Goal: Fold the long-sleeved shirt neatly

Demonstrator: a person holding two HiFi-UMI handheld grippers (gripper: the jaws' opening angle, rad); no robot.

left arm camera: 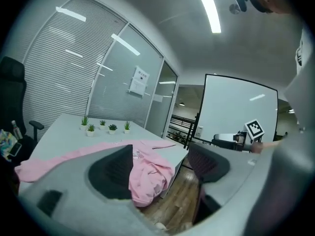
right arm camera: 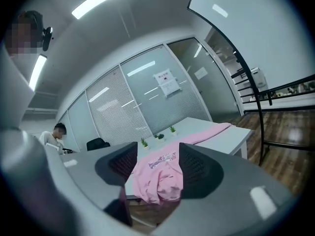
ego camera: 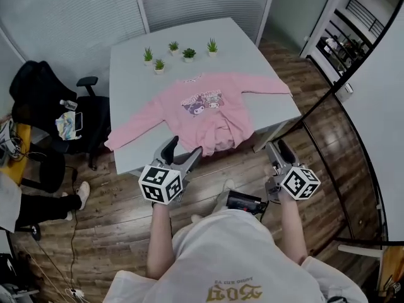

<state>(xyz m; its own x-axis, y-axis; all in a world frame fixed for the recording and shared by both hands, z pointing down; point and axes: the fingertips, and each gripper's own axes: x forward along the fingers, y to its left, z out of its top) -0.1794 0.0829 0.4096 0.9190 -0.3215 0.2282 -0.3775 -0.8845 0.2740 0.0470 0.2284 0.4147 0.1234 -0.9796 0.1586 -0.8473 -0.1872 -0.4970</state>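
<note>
Head view: one grey table (ego camera: pixel 126 68) stands on wood floor (ego camera: pixel 113 201) by blind-covered glass walls (ego camera: pixel 69 17), one black chair (ego camera: pixel 38 90) beside it. Five potted plants (ego camera: pixel 189 53) sit at its far side. One pink shirt (ego camera: pixel 202 109) lies spread, hem overhanging the near edge. Left gripper (ego camera: pixel 183 149) and right gripper (ego camera: pixel 278 147) gape empty, short of the table.

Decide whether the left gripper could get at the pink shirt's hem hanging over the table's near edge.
Probably yes: the left gripper is open and empty, just short of the table edge, with nothing between it and the pink shirt.
</note>
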